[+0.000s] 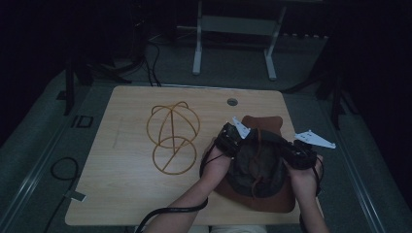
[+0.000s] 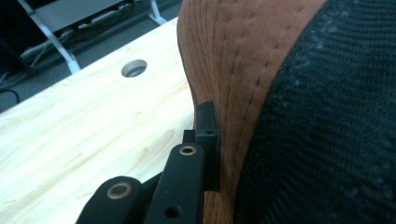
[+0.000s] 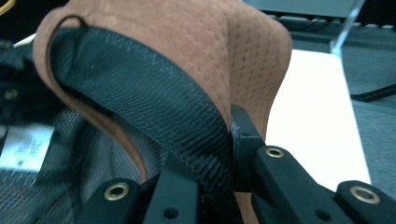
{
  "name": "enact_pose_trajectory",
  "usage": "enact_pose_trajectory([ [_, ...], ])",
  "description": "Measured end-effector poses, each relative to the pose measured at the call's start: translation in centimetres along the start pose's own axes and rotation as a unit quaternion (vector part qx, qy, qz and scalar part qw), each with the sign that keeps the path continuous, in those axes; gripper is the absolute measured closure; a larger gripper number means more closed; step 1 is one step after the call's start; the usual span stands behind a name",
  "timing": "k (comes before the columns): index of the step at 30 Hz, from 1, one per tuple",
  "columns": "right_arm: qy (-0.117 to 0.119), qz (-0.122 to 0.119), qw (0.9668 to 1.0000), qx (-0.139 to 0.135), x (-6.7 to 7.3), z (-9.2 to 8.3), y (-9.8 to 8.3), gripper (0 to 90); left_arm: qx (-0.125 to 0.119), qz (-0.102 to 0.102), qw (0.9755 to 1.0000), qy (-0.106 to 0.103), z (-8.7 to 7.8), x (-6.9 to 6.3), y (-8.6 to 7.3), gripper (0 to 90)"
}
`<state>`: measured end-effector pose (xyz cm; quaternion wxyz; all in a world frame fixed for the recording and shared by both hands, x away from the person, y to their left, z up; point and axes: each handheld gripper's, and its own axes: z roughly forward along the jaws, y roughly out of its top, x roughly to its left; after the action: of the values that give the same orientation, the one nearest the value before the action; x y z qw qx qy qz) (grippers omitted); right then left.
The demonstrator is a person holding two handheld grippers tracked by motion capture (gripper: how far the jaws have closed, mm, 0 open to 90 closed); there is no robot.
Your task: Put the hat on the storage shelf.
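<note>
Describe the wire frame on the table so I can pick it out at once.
Start at the wooden table and look left of the brown hat, which both tongs grip. The wire frame lies alone on the bare wood near the middle, short of the round cable hole. It is the one see-through thing: thin golden hoops forming a dome over a ring, not cloth.

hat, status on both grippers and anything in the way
Left gripper shut on hat brim; right gripper shut on opposite brim. Hat upside down, lining up. Wire hat frame apart at left, not in the way.
</note>
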<state>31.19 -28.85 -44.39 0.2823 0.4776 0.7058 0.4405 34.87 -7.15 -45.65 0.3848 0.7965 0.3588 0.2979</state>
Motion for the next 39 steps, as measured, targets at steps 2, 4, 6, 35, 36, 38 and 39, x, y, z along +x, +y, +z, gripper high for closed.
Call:
enact_pose_trajectory([
  [2,0.010,0.002,0.9999,0.002,-0.1,-0.1,-0.1,80.9,-0.003,0.000,1.0000,0.000,-0.1,0.1,0.1,87.4],
  [4,0.020,0.001,0.9998,0.008,-0.1,-0.4,-0.2,76.8,-0.015,0.007,0.9999,0.002,-0.7,0.4,0.4,87.4],
  [6,0.028,0.004,0.9995,0.011,-0.2,-0.5,-0.2,73.3,-0.017,0.008,0.9998,0.000,-0.8,0.5,0.5,87.5],
  [35,0.122,-0.034,0.9912,0.037,-7.3,-5.9,-1.1,44.1,-0.267,0.078,0.9350,-0.221,-7.4,3.5,-3.0,87.0],
  [36,0.150,-0.043,0.9867,0.045,-6.1,-5.2,-1.1,44.1,-0.280,0.097,0.9258,-0.234,-8.0,3.7,-3.4,87.0],
  [38,0.167,-0.044,0.9838,0.047,-5.4,-4.9,-1.1,44.1,-0.286,0.106,0.9208,-0.243,-8.2,3.8,-3.6,87.1],
  [39,0.180,-0.045,0.9815,0.047,-4.6,-4.5,-1.1,44.0,-0.293,0.117,0.9174,-0.242,-8.5,3.8,-3.9,87.1],
])
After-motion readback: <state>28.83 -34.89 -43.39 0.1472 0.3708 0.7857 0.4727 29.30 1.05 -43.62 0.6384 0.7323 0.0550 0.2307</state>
